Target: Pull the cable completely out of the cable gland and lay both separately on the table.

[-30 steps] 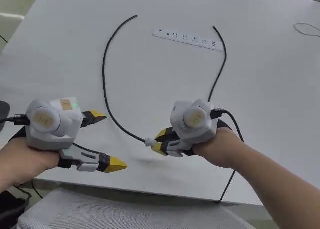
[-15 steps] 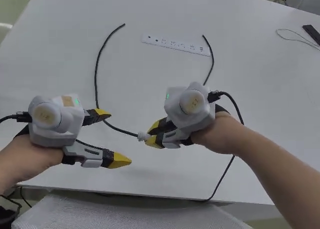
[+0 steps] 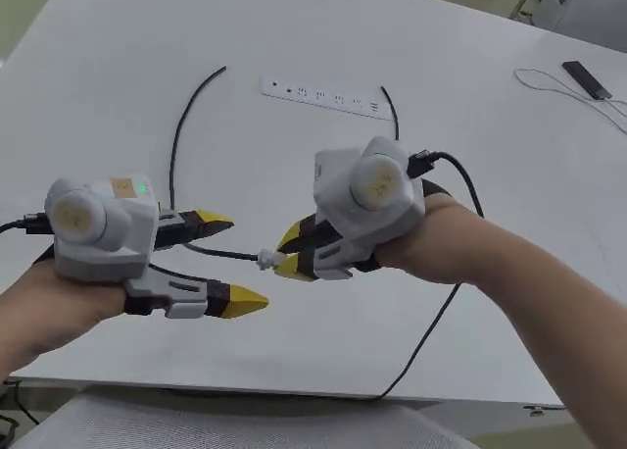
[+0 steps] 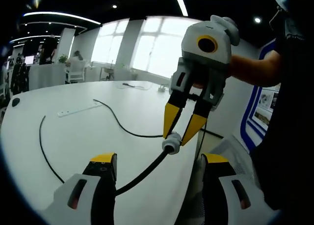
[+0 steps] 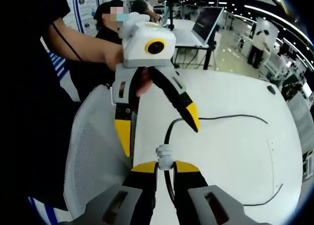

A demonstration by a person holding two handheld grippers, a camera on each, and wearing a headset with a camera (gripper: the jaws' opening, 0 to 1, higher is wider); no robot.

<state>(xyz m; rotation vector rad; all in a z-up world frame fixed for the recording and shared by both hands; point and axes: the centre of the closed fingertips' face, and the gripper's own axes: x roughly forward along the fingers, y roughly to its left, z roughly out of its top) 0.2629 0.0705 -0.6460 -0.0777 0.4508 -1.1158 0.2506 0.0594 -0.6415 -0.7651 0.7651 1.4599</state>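
Gripping the gland (image 3: 265,261) above the bench (image 3: 118,76) edge, the right tongs (image 3: 282,254) are bracing it; the left tongs (image 3: 235,258) are gaping around the cable (image 3: 174,145), needing a close grip, straight pull.

This looks like a big open lab or work hall. A wide white table (image 3: 118,96) with a power strip (image 3: 318,95) on its far side stands under long lights (image 4: 179,1) on the ceiling, and big windows (image 4: 147,48) shine at the far end. There are posters (image 5: 91,4) on a wall, a dark screen (image 5: 208,21) far off, chairs (image 4: 73,70) by the windows, and other people (image 5: 257,38) standing about far away.
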